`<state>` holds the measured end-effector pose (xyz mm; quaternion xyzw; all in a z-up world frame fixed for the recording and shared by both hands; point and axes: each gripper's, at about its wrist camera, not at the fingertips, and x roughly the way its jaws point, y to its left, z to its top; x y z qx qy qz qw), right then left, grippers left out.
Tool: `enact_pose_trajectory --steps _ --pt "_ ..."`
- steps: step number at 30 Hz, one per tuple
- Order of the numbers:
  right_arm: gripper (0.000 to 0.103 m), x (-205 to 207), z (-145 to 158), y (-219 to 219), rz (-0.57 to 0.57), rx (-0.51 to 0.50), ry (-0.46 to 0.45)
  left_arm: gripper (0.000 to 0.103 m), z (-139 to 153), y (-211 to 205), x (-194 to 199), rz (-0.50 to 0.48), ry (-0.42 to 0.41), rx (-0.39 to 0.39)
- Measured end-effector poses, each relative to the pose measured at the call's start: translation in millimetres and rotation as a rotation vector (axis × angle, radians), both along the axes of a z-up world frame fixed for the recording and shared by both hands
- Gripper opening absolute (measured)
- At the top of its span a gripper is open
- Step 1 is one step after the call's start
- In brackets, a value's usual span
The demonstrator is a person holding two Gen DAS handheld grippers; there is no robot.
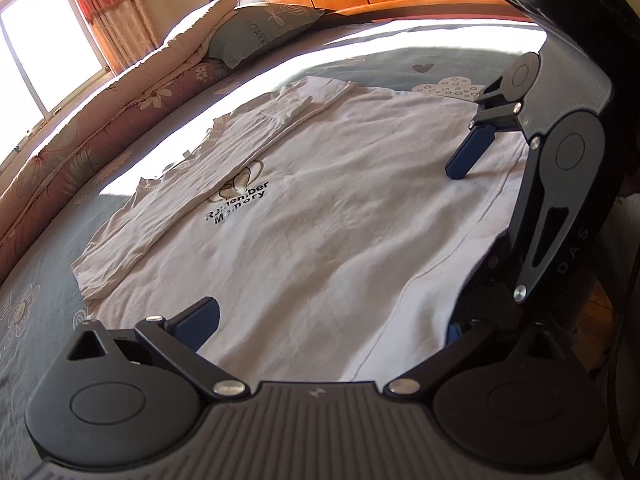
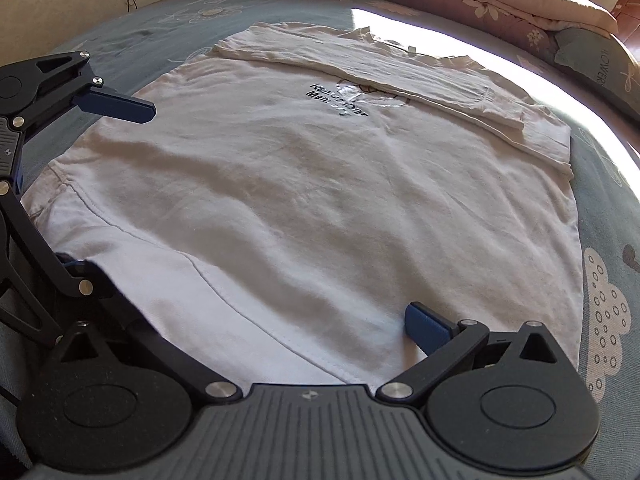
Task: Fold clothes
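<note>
On the blue patterned bedsheet [image 2: 608,208], the white cotton T-shirt [image 2: 300,184] has its 12 o'clock side folded (judging so); both grippers, left gripper [image 1: 328,320] and right gripper [image 2: 256,304], gape wide at 6 o'clock to pinch the near edge.

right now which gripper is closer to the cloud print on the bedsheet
Right. The right gripper is just beside the cloud print; the left gripper is farther along the shirt edge, away from it.

T-shirt [image 1: 320,216] flat on the bed [image 1: 36,320], quilt [image 1: 120,96] and pillow [image 1: 256,28] along its far edge
</note>
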<state>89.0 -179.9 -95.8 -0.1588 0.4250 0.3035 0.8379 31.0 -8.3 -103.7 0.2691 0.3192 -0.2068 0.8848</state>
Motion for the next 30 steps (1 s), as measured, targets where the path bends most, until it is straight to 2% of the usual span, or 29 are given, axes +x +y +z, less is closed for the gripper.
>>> enact_pose_trajectory --steps 9,19,25,28,30 --pt "0.103 -4 -1 -1 -0.049 0.033 -0.033 0.102 0 2 2 0.006 0.014 -0.02" --pt "0.103 -3 -1 1 -0.04 0.029 -0.036 0.102 -3 1 3 0.006 0.022 -0.024" --pt "0.103 -9 0 2 -0.025 0.017 -0.072 0.102 -1 3 2 0.008 0.012 -0.026" --pt "0.103 -16 7 10 0.036 -0.086 -0.167 0.102 1 2 2 -0.002 0.004 -0.015" --pt "0.103 -26 10 15 0.095 -0.17 -0.264 0.102 1 1 2 -0.005 0.001 -0.009"
